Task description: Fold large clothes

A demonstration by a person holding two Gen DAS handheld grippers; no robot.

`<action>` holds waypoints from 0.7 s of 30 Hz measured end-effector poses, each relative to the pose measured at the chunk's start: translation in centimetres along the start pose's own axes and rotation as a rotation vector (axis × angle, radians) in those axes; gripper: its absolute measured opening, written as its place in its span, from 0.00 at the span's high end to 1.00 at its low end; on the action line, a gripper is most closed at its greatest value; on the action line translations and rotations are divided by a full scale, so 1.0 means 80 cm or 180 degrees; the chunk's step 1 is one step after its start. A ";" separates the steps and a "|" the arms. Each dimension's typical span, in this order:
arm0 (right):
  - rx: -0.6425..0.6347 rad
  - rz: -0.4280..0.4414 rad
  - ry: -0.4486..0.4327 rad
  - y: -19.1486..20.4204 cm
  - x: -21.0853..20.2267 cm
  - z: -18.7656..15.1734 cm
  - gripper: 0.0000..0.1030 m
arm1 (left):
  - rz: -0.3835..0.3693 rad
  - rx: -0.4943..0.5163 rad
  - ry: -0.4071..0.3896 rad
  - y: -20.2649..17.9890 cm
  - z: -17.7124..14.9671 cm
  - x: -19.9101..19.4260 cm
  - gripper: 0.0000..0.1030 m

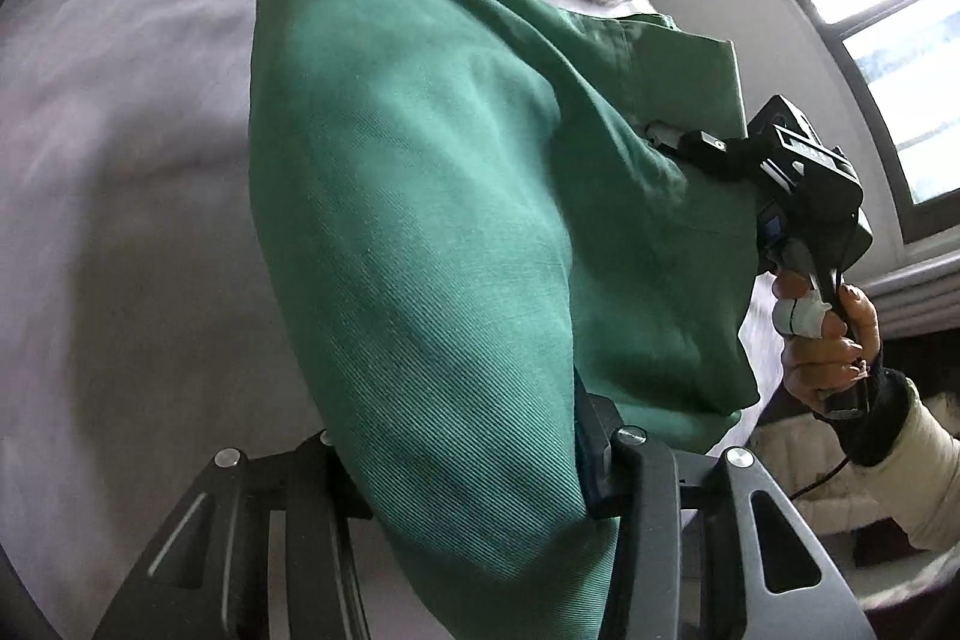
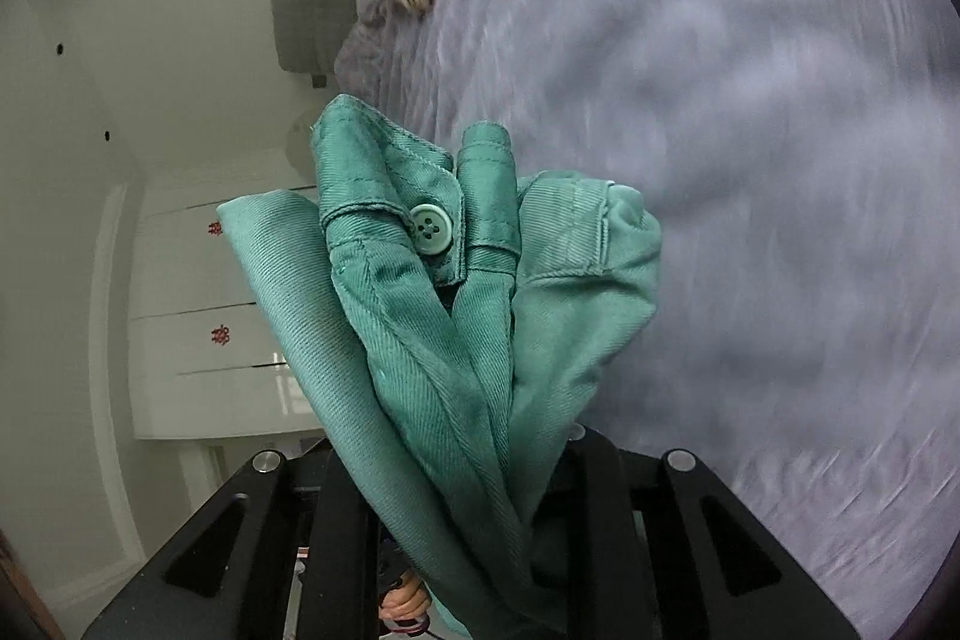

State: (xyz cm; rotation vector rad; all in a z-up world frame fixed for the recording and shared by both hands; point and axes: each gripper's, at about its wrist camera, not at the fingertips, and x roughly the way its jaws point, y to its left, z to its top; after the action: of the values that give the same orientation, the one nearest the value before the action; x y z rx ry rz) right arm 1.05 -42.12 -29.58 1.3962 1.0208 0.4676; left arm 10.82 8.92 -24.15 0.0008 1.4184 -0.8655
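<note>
Green trousers (image 2: 456,340), buttoned waistband bunched, clamped in my right gripper (image 2: 474,508); my left gripper (image 1: 480,466) clamps their far end above the grey bed (image 1: 132,148). I read no labels.

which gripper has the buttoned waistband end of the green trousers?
The right gripper: green trousers bunch there with the button. The left gripper clamps plain fabric.

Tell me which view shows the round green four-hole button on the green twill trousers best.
Right wrist view: the round green four-hole button sits centred and sharp on the bunched waistband of the green twill trousers. The left wrist view shows only the trousers' draped cloth, no button.
</note>
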 end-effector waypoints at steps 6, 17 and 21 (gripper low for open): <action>0.0224 -0.0204 0.0181 -0.039 0.064 -0.076 0.79 | 0.0205 -0.0283 0.0251 0.060 -0.083 0.004 0.54; -0.0789 -0.2052 0.0235 0.038 0.078 -0.087 0.50 | 0.0514 -0.0221 0.0038 0.072 -0.103 -0.062 0.51; -0.0990 -0.2082 0.0080 0.069 0.072 -0.069 0.50 | 0.0697 -0.0466 -0.0259 0.096 -0.070 -0.073 0.51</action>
State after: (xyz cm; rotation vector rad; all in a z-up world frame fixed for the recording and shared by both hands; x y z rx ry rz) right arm 1.20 -33.41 -25.43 0.7227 1.2897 0.1445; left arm 10.57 20.06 -24.09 0.0094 1.3735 -0.5745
